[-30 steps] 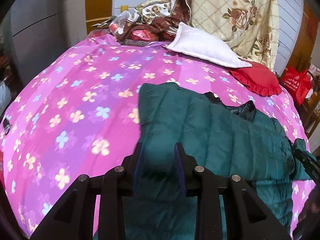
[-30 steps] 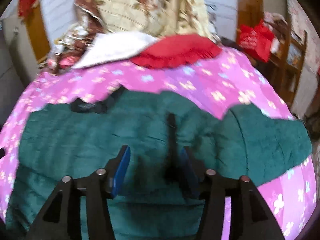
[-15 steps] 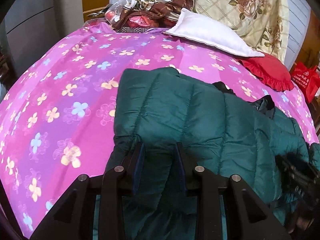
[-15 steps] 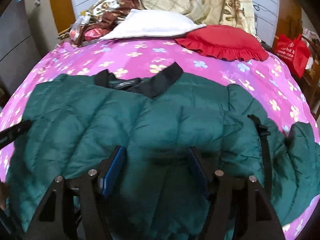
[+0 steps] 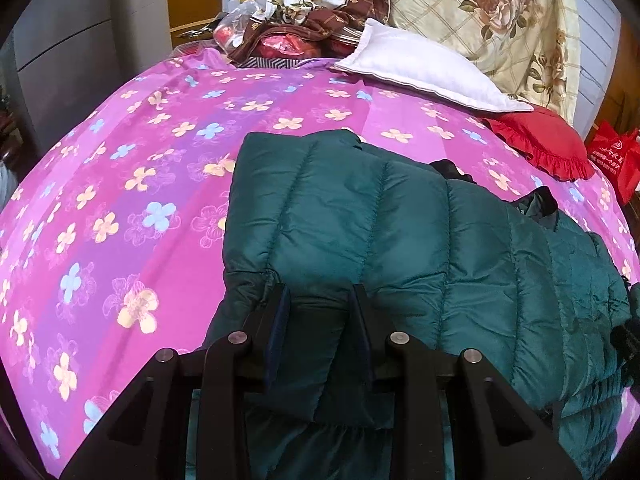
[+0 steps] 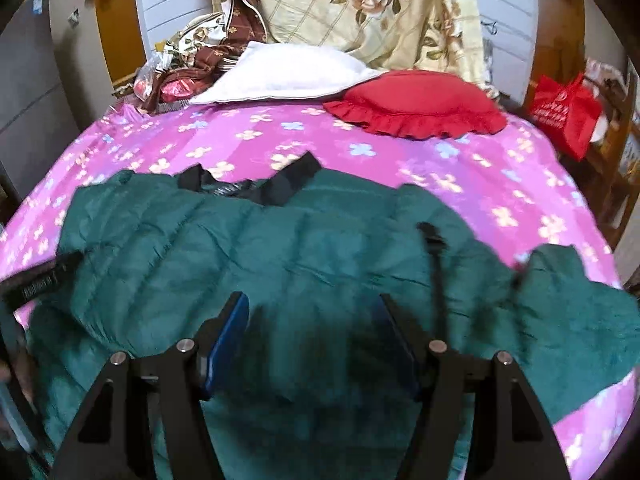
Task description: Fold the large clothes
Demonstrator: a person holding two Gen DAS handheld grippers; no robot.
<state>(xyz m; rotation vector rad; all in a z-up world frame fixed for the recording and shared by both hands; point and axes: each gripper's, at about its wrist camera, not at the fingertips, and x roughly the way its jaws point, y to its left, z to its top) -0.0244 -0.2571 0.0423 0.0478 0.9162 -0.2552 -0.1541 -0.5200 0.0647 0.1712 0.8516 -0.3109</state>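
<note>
- Left wrist view: a dark green quilted puffer jacket is lying spread across a pink floral bedsheet, one sleeve already lying folded over the body.
- The left gripper is pinching a fold of the jacket's padded fabric between its two fingers; the jaws are standing narrow, with cloth bunching between them.
- Right wrist view: the right gripper is hovering low over the jacket's middle with its jaws standing wide apart; nothing is sitting between the blue pads, though the blur is hiding whether they are touching the cloth.
- A black collar band is showing at the jacket's far edge; a black zipper strip is running down the right part.
- A white pillow, a red frilled cushion and a cream rose-print quilt are sitting at the head of the bed, well apart from the jacket.
- Risk: the slick, puffy fabric is likely to be slipping out of the left pinch if it is pulled sharply.
- Risk: with only one side held, the fold is liable to be going skew, dragging the jacket along the sheet.
- Risk: trapped air is likely to be springing the layers open.
- Risk: the right sleeve is lying near the bed's edge and may be sliding off.
</note>
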